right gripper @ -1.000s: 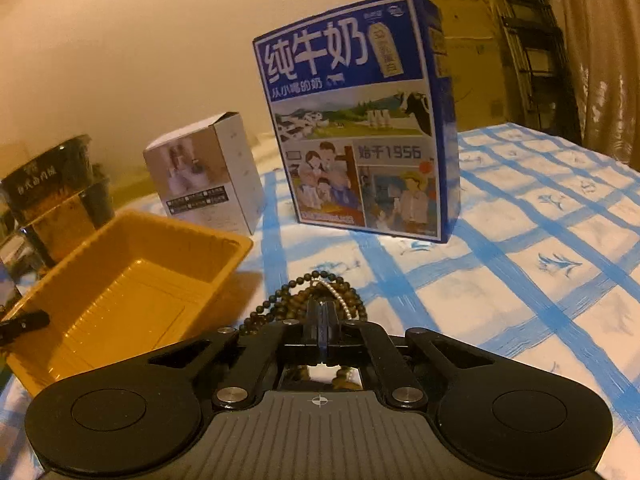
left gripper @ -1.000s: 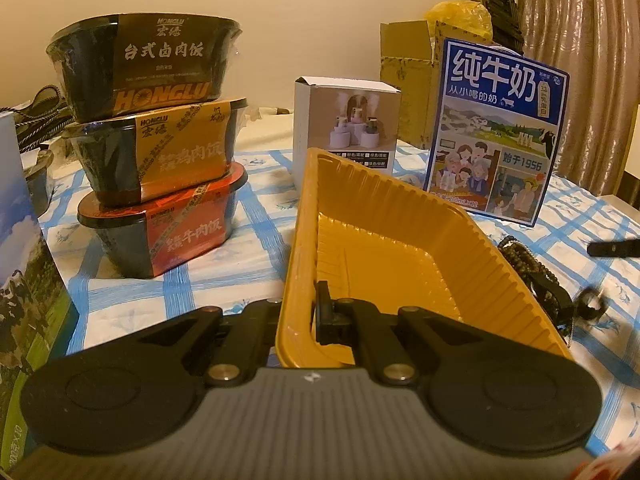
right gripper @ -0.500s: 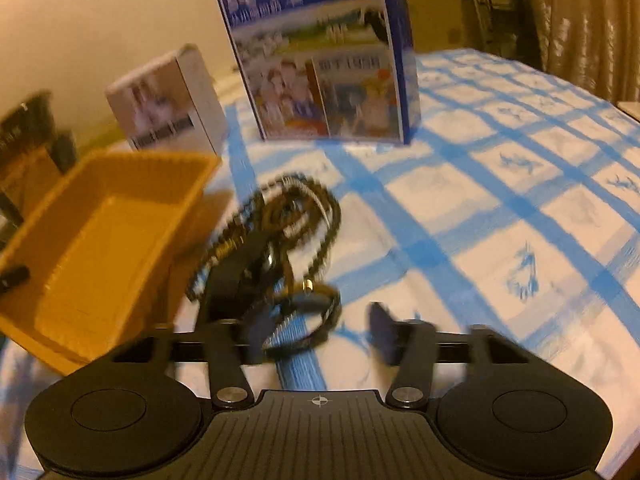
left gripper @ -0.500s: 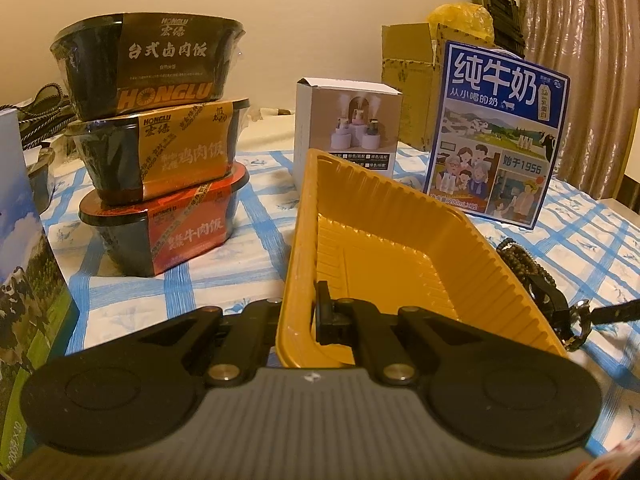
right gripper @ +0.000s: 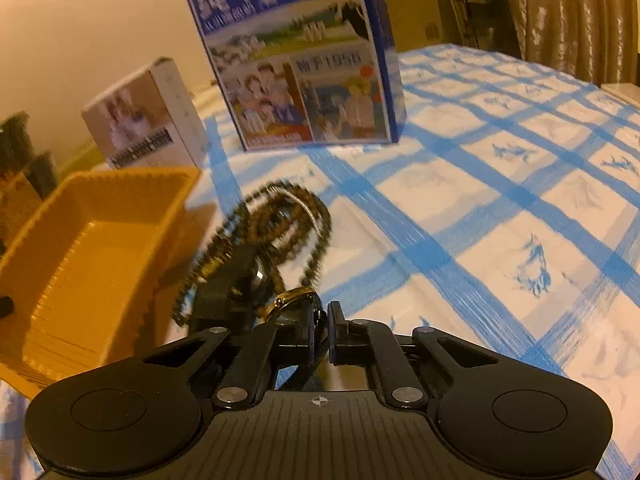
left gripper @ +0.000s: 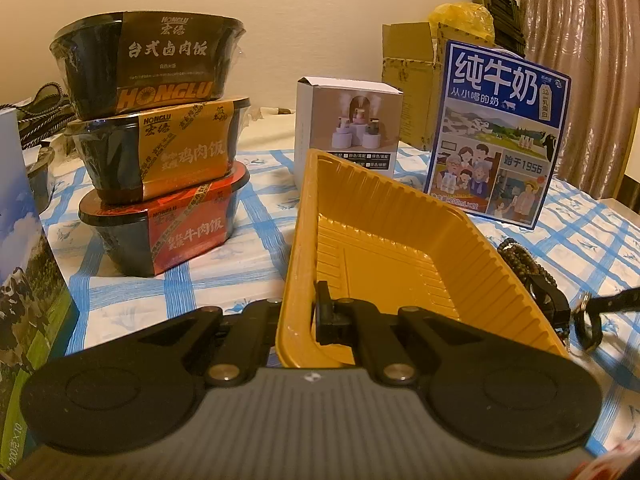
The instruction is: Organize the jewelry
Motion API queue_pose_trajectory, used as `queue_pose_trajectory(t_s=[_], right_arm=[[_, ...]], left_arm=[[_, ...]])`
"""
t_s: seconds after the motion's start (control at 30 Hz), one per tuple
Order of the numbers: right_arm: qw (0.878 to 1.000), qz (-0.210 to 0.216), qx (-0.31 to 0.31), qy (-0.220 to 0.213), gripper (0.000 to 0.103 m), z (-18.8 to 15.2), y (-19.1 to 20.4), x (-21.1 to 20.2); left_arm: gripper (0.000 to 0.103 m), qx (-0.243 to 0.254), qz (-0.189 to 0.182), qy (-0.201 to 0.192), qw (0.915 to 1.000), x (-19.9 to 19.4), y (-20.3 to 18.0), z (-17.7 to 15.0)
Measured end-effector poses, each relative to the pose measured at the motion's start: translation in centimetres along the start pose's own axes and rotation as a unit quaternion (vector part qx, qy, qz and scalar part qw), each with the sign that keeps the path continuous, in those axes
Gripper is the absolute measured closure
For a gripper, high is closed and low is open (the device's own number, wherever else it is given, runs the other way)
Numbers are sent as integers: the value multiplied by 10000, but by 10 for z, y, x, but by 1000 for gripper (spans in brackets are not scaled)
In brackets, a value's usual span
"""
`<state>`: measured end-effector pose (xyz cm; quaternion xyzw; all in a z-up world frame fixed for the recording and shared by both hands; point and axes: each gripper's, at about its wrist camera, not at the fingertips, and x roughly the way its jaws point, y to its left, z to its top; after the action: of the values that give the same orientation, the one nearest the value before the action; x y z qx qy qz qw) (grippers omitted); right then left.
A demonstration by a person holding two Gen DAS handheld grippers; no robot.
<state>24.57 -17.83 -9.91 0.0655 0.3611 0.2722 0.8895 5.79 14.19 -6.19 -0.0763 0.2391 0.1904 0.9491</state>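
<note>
We are pinching the yellow tray (left gripper: 400, 216) wall with our left claw (left gripper: 316, 320); our right claw (right gripper: 324, 332) has just closed, gripping a gold-edged ring (right gripper: 294, 298) beside the beads (right gripper: 280, 216). Bowls (left gripper: 152, 64) are reading "HONGLU".

Left wrist cam sits low over the tablecloth (left gripper: 120, 284), looking fwd & slightly down, the yellow tray (left gripper: 384, 256) right up against the lens. Right wrist cam tilts down more steeply, close above the beads (right gripper: 280, 220). Both views share tray (right gripper: 80, 248), milk carton (left gripper: 496, 132) (right gripper: 304, 60), white box (left gripper: 348, 120) (right gripper: 148, 116).
</note>
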Motion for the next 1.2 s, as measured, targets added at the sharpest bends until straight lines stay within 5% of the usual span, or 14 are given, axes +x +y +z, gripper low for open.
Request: queue_pose_trajectory(t_s=[0.23, 0.5, 0.87, 1.0, 1.2], right_arm=[[9942, 888, -187, -578, 97, 14, 31, -28], [9810, 1733, -768, -409, 97, 3, 90, -14], [9754, 1744, -1348, 57, 96, -22, 117, 15], [9776, 1672, -1268, -162, 84, -19, 107, 1], [9945, 784, -655, -210, 80, -1, 59, 8]], left_arm=[[99, 26, 6, 7, 10000, 0, -1, 0], [99, 74, -31, 35, 10000, 0, 1, 2], [99, 87, -14, 45, 10000, -1, 3, 1], [99, 87, 3, 31, 10000, 0, 4, 2], [99, 107, 3, 27, 9999, 0, 4, 2]])
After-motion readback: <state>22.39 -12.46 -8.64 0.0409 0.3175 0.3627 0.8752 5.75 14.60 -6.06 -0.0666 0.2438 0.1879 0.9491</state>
